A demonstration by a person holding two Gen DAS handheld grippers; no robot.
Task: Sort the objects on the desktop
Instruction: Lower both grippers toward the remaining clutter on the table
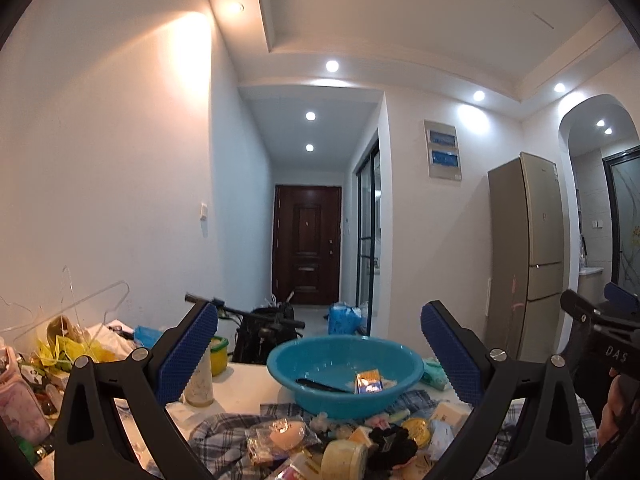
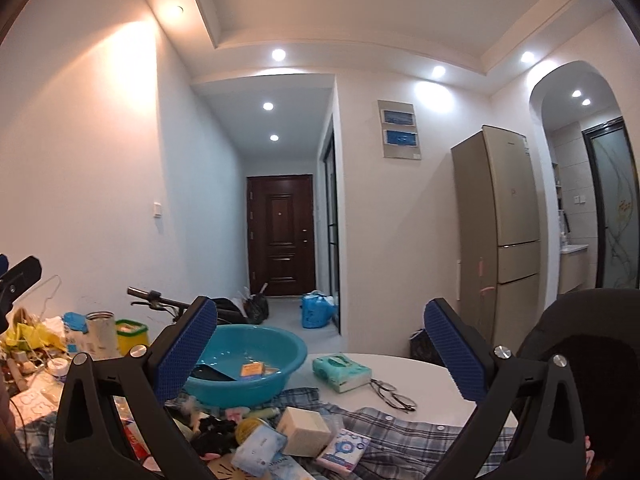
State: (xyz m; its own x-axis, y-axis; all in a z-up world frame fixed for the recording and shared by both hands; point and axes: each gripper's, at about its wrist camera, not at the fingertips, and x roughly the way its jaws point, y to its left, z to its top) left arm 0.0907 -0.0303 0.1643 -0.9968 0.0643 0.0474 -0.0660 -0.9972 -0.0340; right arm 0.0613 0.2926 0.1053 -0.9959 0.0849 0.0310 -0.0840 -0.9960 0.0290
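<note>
A blue plastic basin (image 1: 344, 376) (image 2: 248, 364) stands on the white table and holds a small orange-and-blue box (image 1: 368, 382) (image 2: 252, 369) and a dark flat item (image 1: 320, 385). A heap of small packets, jars and boxes (image 1: 360, 440) (image 2: 288, 436) lies on a plaid cloth (image 2: 400, 432) in front of it. My left gripper (image 1: 320, 344) is open and empty, raised above the heap facing the basin. My right gripper (image 2: 320, 344) is open and empty, to the right of the basin.
A green tissue pack (image 2: 340, 372) and glasses (image 2: 392, 394) lie on the table right of the basin. A bottle (image 1: 199, 380), a yellow-lidded jar (image 1: 219, 354) and clutter with a wire hanger (image 1: 72, 308) stand at the left. A fridge (image 2: 500, 240) is behind.
</note>
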